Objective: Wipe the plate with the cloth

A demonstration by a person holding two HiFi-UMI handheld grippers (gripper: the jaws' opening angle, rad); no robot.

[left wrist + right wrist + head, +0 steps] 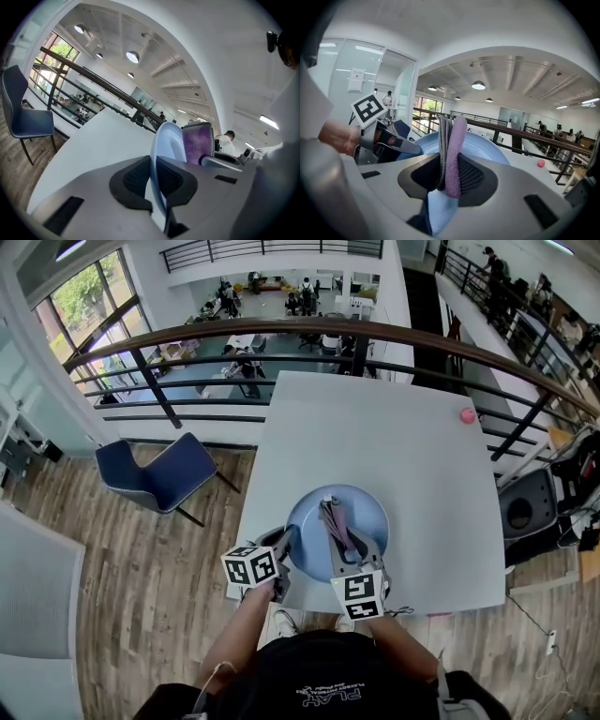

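Both grippers are loaded. Your left gripper (286, 546) is clamped on the near-left rim of the plate (361, 512), and the left gripper view shows that rim edge-on between the pads. Your right gripper (345, 546) is clenched on the folded cloth (330, 515), a pink and grey wad with its free end sticking out ahead of the jaws. The plate lies on the table (375, 427), close to the edge nearest you, with the cloth over its middle. A pink ball (467, 415) sits well apart at the far right.

I judge you are in the wiping step itself, or right at its start: the plate is steadied and the cloth is at its face. Whether the cloth actually presses on the plate I can't tell.

The next move calls for laying the cloth's free end flat on the face and sweeping it across and round toward the rim. Hold the left grip firm so the plate neither slides nor tips off the table edge, and let only cloth, not the right jaws, rub the plate.
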